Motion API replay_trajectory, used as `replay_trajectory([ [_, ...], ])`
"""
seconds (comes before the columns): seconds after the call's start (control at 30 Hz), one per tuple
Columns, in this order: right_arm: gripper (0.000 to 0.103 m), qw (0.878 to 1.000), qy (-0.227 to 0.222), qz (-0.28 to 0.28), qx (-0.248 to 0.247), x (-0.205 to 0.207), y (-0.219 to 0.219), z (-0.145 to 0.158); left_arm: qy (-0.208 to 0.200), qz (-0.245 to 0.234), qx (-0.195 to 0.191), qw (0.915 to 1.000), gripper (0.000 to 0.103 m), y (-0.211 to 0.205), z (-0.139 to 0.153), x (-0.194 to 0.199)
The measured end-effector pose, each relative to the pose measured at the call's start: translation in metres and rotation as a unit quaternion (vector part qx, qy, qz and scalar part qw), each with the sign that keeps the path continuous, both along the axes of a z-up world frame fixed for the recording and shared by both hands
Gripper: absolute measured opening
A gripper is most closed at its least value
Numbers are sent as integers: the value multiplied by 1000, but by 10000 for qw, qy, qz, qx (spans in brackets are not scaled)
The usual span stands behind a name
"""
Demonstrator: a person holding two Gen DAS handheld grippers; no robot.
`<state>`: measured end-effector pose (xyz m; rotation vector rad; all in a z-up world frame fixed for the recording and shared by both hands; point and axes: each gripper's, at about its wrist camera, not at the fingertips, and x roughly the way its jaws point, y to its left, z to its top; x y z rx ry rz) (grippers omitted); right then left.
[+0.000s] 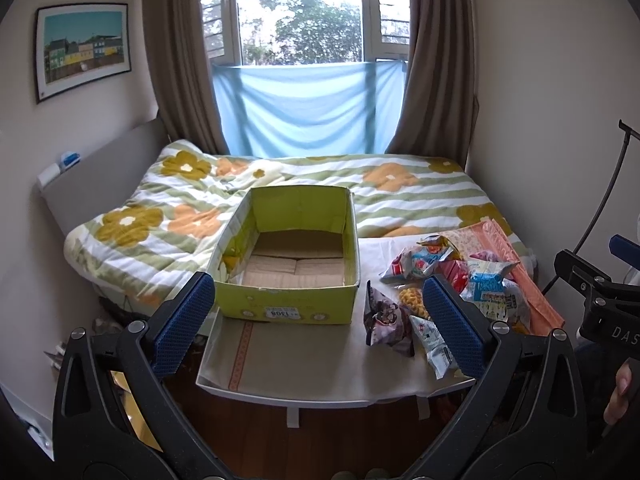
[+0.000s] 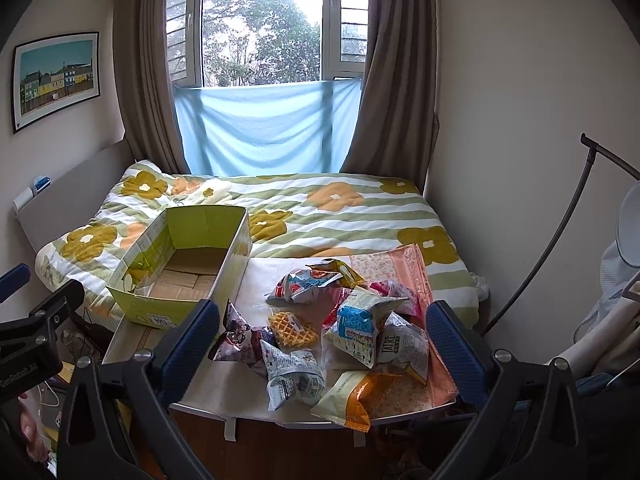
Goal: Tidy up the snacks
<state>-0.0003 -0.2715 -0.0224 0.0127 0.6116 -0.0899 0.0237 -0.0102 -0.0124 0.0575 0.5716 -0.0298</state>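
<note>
You hold a pair of tongs in each hand above the near edge of a small white desk (image 2: 224, 380) pushed against a bed (image 2: 320, 208) with a green-striped, flowered quilt.

Your left tongs (image 1: 320, 320) are spread wide and hold nothing; between their blue pads you see a yellow-green cardboard box (image 1: 288, 304). The box sits on the left part of the desk, open at the top, with only its brown cardboard floor showing inside.

Your right tongs (image 2: 324, 336) are also spread wide and empty, hanging over the snack pile (image 2: 340, 328) on the right part of the desk, just beside the box. Within the pile:
- a dark purple packet (image 2: 240, 340) lies nearest the box
- a golden waffle in clear wrap (image 2: 292, 328) touches it
- a pale grey-white packet (image 2: 292, 376) lies at the front
- a blue-and-white packet (image 2: 360, 328) leans on a white packet printed TATRE (image 2: 404, 352)
- a cream-and-orange bag (image 2: 356, 396) reaches the desk's near edge
- a red, white and blue packet (image 2: 304, 288) lies at the back

Several snacks rest on a pink flowered cloth (image 2: 404, 264) at the desk's right side.

Behind the bed, brown curtains (image 2: 140, 80) frame a window (image 2: 260, 24) with a blue cloth (image 2: 260, 124) hung across its lower part.
</note>
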Motion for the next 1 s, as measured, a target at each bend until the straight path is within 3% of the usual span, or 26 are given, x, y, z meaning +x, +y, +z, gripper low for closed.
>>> replay_trajectory([
  [0.67, 103, 10000, -69, -3, -40, -5, 1, 0, -25, -13, -4, 10000, 103, 2, -2, 1],
  [0.87, 103, 9995, 117, -276, -135, -3, -15, -3, 466, -224, -91, 9986, 103, 3, -14, 18],
  [1.0, 103, 9986, 347, -402, -69, 1, -28, -21, 800, -524, -173, 9953, 103, -6, -41, 36],
])
